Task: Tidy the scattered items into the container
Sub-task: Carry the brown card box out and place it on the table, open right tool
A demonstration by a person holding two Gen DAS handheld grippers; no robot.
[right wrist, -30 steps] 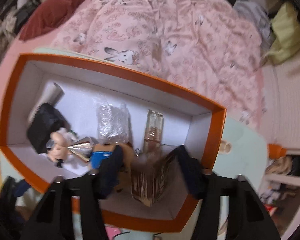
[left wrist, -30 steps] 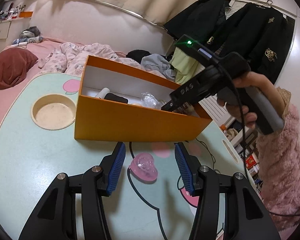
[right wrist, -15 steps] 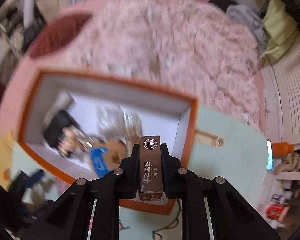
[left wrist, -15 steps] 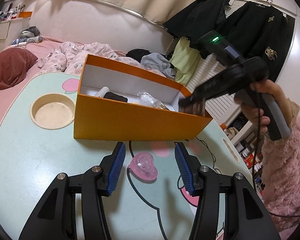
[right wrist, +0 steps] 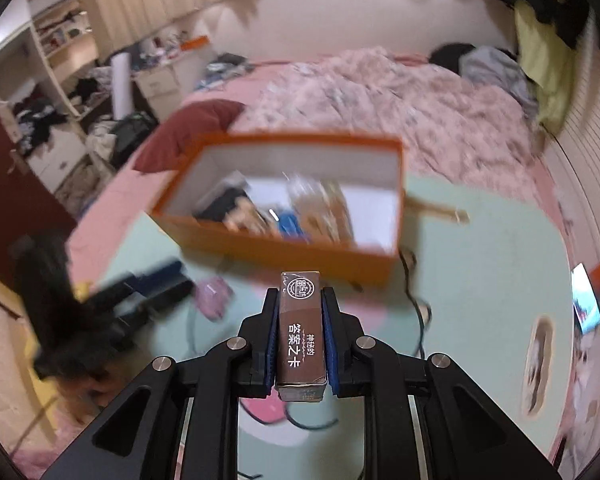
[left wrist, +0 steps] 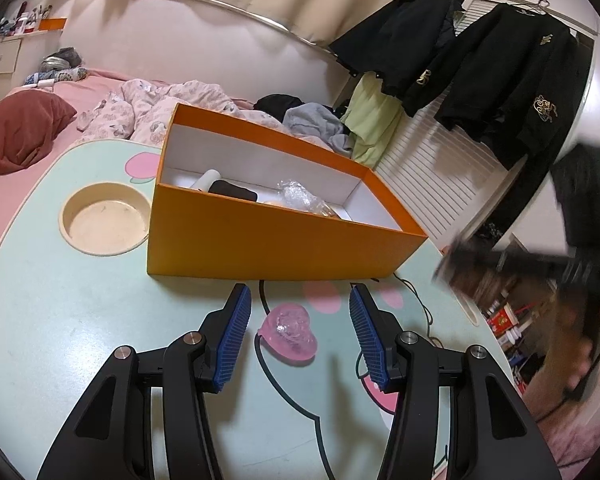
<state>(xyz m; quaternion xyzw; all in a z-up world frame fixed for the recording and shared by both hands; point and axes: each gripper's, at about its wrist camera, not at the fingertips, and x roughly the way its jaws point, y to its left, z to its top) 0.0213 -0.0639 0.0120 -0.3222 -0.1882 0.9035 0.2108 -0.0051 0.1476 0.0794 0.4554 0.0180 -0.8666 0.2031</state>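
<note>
Your right claw [right wrist: 300,334] clamped on brown card box [right wrist: 301,336]; orange box [right wrist: 284,254] lies at 12 o'clock. Left claw [left wrist: 298,334] apart, straddling pink heart [left wrist: 288,330].

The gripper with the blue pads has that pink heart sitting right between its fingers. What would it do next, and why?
Probably close the left gripper on the pink heart. The heart lies on the table between the open blue pads, not yet touched, and the orange box it belongs in stands just beyond.
</note>
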